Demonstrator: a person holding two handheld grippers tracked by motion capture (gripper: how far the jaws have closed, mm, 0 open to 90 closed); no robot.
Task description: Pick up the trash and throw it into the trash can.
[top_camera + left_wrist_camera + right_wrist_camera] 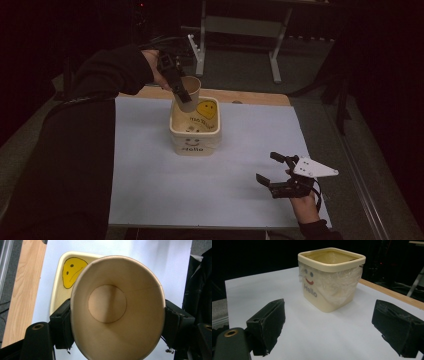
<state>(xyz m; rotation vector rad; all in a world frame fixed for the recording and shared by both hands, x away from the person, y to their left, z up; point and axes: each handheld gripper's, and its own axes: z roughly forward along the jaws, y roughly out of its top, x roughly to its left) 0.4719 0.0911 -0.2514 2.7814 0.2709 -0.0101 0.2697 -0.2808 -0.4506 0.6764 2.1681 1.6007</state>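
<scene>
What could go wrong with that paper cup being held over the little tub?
The left gripper squeezes the paper cup out of round, so the thin wall could crumple or slip. The cup hangs tilted above the cream tub; let go now, it might catch the rim. The right gripper rests open, apart from the tub, so nothing steadies it.

We've got our left arm stretched far forward across the table, dark sleeve along the left side, and the left gripper (pixel 176 85) points down and to the right, jaws clamped on either side of a paper cup (pixel 189 92). Our right hand (pixel 306 202) sits low near the bottom edge, the right gripper (pixel 270 167) aimed forward-left, jaws spread wide, gripping nothing.
</scene>
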